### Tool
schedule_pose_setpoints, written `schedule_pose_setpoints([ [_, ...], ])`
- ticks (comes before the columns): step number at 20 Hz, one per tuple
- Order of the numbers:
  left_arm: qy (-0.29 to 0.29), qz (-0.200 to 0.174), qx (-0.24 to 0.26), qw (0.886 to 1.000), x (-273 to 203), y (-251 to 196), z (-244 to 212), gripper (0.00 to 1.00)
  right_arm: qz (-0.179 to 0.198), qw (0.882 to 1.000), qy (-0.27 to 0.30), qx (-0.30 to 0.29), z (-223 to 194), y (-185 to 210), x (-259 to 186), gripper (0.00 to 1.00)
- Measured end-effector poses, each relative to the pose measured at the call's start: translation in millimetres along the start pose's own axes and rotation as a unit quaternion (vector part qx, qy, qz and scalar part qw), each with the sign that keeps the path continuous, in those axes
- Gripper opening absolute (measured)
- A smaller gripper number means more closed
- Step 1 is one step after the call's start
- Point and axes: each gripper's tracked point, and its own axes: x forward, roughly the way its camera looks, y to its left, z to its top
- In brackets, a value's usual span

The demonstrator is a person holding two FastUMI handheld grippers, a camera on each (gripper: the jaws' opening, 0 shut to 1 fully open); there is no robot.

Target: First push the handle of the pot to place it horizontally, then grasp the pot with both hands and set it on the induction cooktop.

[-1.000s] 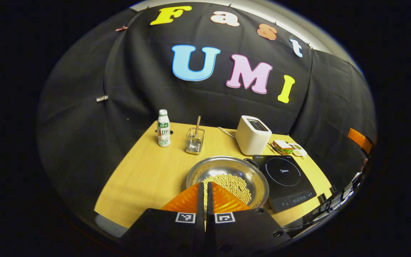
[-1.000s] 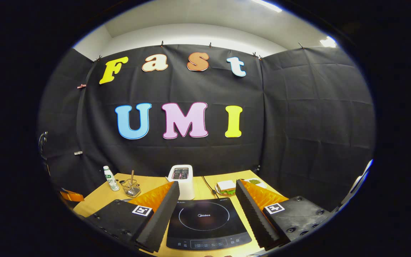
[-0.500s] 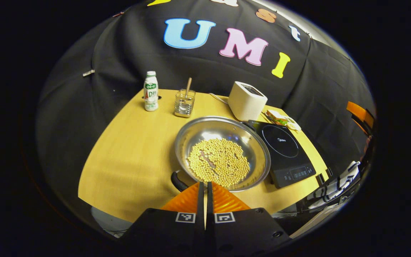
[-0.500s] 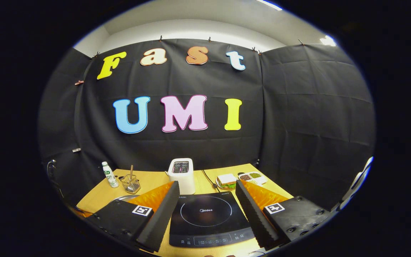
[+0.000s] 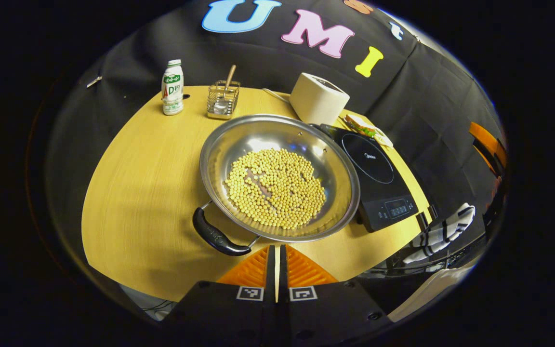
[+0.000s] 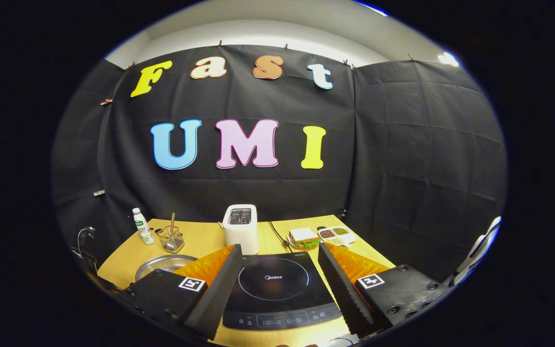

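While hovering just near of the pot's black handle (image 5: 219, 237), left gripper (image 5: 277, 258) with fingers pressed together, holding nothing; right gripper (image 6: 277, 284) spread wide and empty, poised over the near half of the induction cooktop (image 6: 277, 294). Still on the first step by the look of it: handle pointing near-left of the pot (image 5: 277, 176), not yet lying across, and pot resting on the table (image 5: 138, 193), just left of the cooktop and touching or nearly touching its left edge. Next move, as a judgement: closed fingertips brought against the side of the handle and swept sideways to turn the pot until both handles line up left to right; gentle push needed, since the pot is shallow and the beans (image 5: 275, 188) loose. Second handle at the far right rim barely visible. Counted: one pot, two handles, one cooktop, one heap of beans too many to number, one white toaster (image 5: 318, 99), one bottle (image 5: 172, 87), one wire caddy (image 5: 222, 99) with one wooden stick, one sandwich (image 6: 304, 236), one small tray of grains (image 6: 337, 234).
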Motion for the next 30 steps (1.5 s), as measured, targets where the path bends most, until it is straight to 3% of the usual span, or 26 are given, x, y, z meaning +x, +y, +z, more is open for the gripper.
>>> schedule_pose_setpoints([
  [4, 0.024, 0.002, 0.006, 1.0, 12, 11, -1, 0.05, -0.005, 1.0, 0.003, -0.008, -2, 1, 4, 0.98],
  [11, 0.026, 0.025, -0.01, 0.999, 15, 44, 11, 0.05, -0.014, 1.0, 0.015, -0.009, -9, -3, 11, 0.98],
  [30, 0.021, 0.082, 0.007, 0.996, 27, 130, 56, 0.05, -0.034, 0.999, 0.027, -0.01, -12, -2, 28, 0.98],
])
